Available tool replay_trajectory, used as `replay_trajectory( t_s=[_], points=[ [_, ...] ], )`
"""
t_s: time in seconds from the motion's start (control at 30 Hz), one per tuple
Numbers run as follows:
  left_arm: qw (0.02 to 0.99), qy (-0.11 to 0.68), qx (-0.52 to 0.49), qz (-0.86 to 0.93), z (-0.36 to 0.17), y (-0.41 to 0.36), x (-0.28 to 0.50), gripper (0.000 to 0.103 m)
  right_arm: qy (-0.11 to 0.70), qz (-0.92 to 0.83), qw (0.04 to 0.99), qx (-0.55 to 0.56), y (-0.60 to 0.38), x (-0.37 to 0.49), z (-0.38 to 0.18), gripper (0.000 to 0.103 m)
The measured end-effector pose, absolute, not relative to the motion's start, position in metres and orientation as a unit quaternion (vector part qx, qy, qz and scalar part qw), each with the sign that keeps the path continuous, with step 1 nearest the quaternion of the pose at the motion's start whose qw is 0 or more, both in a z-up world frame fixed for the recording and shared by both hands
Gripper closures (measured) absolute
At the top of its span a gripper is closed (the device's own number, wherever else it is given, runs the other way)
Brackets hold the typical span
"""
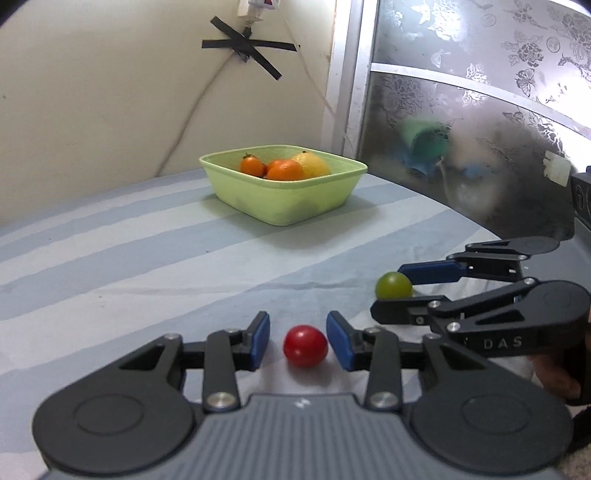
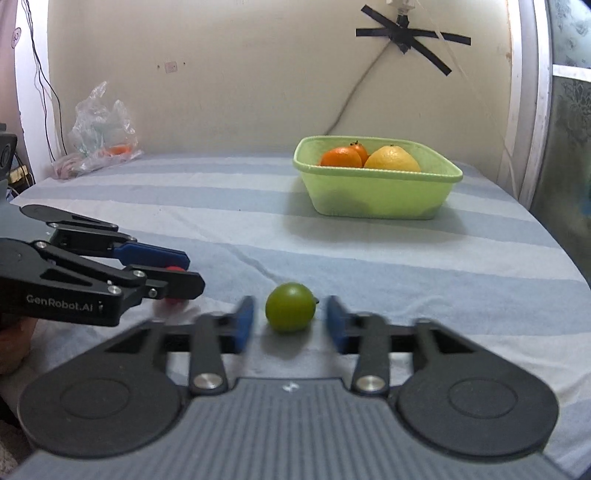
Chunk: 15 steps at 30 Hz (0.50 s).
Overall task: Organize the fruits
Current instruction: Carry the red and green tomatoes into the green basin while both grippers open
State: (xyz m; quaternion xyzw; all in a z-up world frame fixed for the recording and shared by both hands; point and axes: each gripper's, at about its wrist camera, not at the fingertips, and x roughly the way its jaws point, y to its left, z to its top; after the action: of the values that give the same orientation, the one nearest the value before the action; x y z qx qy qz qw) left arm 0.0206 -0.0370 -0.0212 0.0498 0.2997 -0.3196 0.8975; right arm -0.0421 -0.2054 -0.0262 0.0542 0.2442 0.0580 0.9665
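Left claw (image 1: 297, 341) astride glossy red fruit (image 1: 305, 346), smooth green fruit (image 2: 290, 308), perhaps plastic

Place: home bedroom
Surface: striped bedsheet (image 2: 332, 236) against plain wall (image 2: 240, 92)
Clutter: plastic bag (image 2: 99, 136), taped cable (image 2: 406, 35)
Side: flower-patterned glass panel (image 1: 480, 92)

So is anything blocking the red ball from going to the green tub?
Nothing visible. The red ball sits between the open left gripper fingers, and only bare striped cloth lies between it and the green tub.
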Motion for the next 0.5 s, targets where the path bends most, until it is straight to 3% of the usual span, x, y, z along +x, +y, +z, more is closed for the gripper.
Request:
replay_trajectory(
  t_s=[0.33, 0.47, 0.5],
  points=[
    [0.898, 0.297, 0.102, -0.309, -0.025, -0.047, -0.002, 0.065, 0.217, 0.051, 0.974, 0.035, -0.203, -0.056, -0.029, 0.05],
    [0.897, 0.298, 0.105, -0.308, -0.026, -0.05, 0.0, 0.075, 0.22, 0.047, 0.974, 0.037, -0.204, -0.057, -0.031, 0.052],
    [0.897, 0.298, 0.107, -0.308, -0.026, -0.051, 0.0, 0.076, 0.222, 0.047, 0.973, 0.042, -0.205, -0.056, -0.032, 0.057]
  ],
)
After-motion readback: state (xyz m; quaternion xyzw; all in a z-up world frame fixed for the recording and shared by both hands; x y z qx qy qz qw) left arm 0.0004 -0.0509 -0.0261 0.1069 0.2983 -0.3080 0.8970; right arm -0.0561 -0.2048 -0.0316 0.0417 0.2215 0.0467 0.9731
